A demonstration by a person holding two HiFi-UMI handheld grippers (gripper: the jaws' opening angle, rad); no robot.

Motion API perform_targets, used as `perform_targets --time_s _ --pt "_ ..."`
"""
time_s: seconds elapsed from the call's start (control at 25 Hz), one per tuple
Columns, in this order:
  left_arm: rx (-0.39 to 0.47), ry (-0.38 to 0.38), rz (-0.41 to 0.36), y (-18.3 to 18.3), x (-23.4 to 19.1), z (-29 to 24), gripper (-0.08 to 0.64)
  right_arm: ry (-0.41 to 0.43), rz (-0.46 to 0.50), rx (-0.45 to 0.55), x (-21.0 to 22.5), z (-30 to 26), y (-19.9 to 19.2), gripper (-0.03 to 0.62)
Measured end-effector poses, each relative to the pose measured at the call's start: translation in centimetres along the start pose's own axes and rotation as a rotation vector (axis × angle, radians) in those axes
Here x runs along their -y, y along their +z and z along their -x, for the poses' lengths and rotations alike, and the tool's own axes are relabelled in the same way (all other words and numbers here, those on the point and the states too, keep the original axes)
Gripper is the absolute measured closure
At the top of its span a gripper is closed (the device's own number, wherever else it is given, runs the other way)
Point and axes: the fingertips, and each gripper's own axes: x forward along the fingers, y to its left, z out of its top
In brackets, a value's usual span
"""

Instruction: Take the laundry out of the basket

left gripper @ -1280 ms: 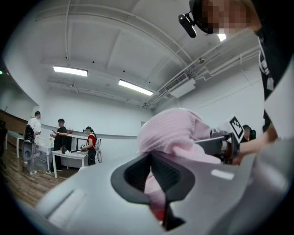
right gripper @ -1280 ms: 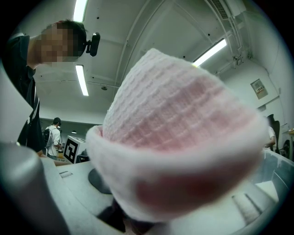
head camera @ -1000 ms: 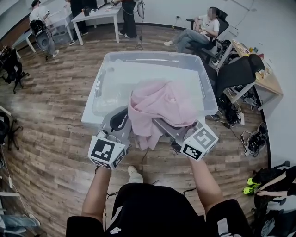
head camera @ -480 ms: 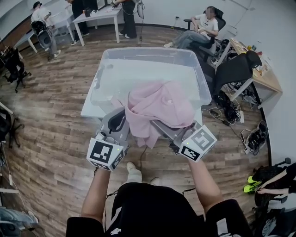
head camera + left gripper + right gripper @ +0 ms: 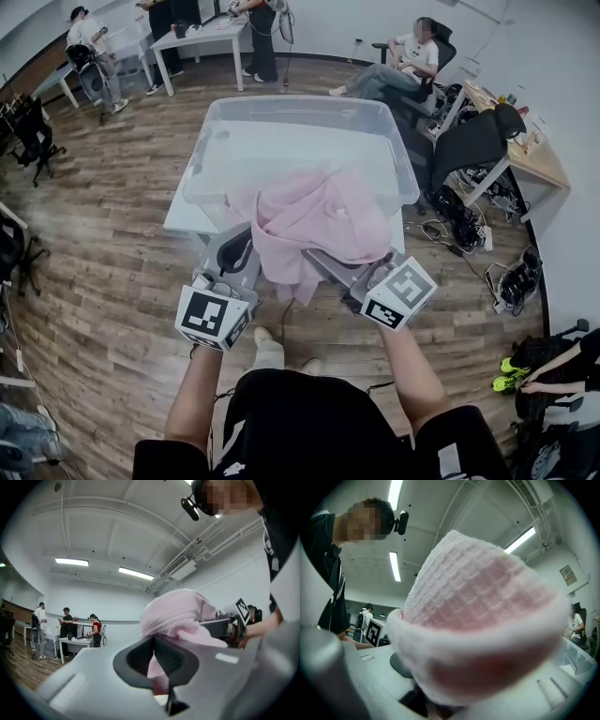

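Pink garment (image 5: 319, 225) held up by both grippers over the near edge of the white desk (image 5: 181, 223).

The left gripper (image 5: 251, 246) has its jaws closed on a fold of the cloth at the garment's left side. The right gripper (image 5: 317, 255) is draped in the same cloth, which fills its own view and runs down into its closed jaws. The garment hangs bunched between the two grippers, above the near rim of the clear plastic basket (image 5: 214, 155). The basket takes up most of the desk, from its near edge to its far edge.
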Motion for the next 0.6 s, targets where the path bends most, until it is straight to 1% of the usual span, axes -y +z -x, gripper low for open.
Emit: perform_targets --time_s 0.16,0.36,0.6 --pt "0.000 0.000 0.001 0.0 1.0 0.4 0.551 0.006 -0.004 0.005 -0.4 1.0 -0.1 0.324" --pt "0.008 -0.006 0.027 0.0 2.1 0.6 0.551 0.012 -0.010 0.012 -0.6 2.2 -0.1 0.324" --pt "0.005 -0.005 0.017 -0.3 3.1 0.3 0.552 0.016 -0.014 0.011 -0.4 3.1 -0.4 0.324"
